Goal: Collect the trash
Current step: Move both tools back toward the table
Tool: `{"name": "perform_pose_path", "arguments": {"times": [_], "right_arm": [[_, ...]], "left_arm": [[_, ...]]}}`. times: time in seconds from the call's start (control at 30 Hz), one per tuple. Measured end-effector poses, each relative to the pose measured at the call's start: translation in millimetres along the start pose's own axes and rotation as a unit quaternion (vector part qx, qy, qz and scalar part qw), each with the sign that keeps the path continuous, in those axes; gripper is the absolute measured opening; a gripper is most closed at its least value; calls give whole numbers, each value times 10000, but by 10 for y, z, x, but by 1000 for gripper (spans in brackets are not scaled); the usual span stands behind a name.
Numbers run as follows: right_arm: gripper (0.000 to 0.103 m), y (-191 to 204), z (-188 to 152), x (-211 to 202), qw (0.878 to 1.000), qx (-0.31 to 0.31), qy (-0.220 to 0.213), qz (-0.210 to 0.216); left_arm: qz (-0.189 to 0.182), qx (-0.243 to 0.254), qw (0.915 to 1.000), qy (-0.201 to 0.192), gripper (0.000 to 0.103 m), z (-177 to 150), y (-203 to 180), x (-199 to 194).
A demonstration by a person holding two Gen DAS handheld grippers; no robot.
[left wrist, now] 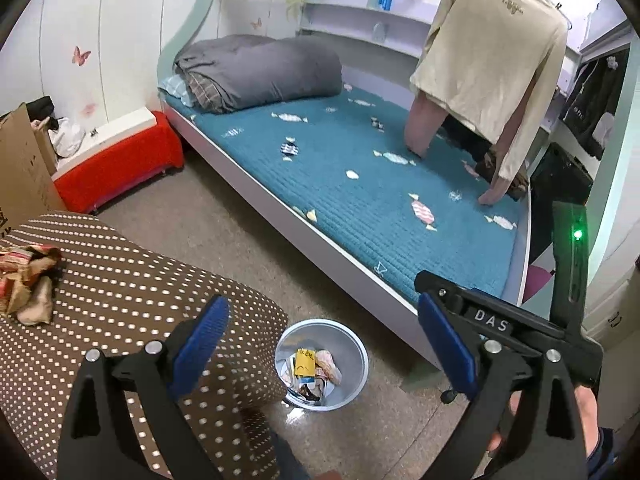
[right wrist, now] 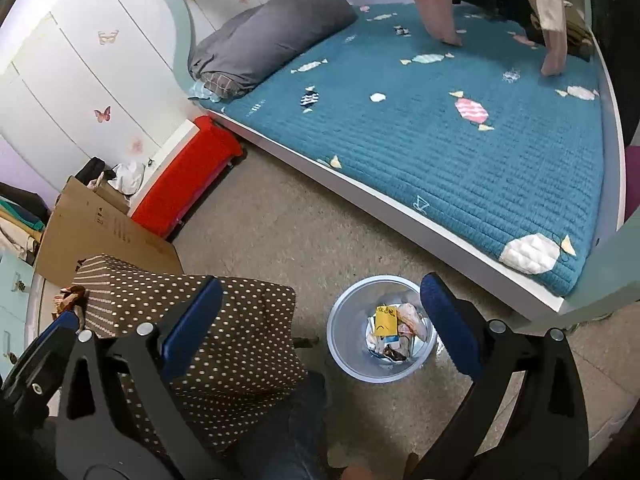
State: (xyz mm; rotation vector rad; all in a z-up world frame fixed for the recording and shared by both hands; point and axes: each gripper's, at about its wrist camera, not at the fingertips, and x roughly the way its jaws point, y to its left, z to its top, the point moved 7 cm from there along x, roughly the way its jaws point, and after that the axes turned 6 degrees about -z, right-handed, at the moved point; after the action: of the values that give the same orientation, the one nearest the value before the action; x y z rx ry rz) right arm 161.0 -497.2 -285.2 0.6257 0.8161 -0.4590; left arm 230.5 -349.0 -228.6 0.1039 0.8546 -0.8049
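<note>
Left wrist view showed the crumpled wrappers (left wrist: 28,282) plainly, lying on the dotted stool (left wrist: 132,292) at approx 9 o'clock; the right wrist view caught only a sliver of them (right wrist: 72,298) at the stool's far left edge, beside the left gripper's blue tip. Only the right view showed the cardboard box (right wrist: 104,236) full-face. Left gripper (left wrist: 320,348) had its jaws spread wide, nothing betw. them. Right gripper (right wrist: 320,316) was likewise spread & empty. The bin (left wrist: 322,364) sat on the floor betw. stool & bed (left wrist: 360,184), framed betw. the left jaws at 6 o'clock, w/ trash inside; wrappers were well left of both jaw gaps.
</note>
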Motion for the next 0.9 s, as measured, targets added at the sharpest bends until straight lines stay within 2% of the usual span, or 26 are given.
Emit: {"name": "perform_pose_path", "arguments": {"times": [0.3, 0.47, 0.9], "right_arm": [[97, 579, 71, -400, 9979, -428, -332, 343], [97, 948, 81, -592, 9946, -731, -479, 567], [97, 2030, -163, -948, 9768, -1634, -587, 1258]], "left_arm": [[145, -17, 9986, -514, 93, 67, 177, -569], [245, -251, 9966, -746, 93, 32, 424, -870], [788, -593, 9874, -1240, 93, -117, 1104, -1611]]}}
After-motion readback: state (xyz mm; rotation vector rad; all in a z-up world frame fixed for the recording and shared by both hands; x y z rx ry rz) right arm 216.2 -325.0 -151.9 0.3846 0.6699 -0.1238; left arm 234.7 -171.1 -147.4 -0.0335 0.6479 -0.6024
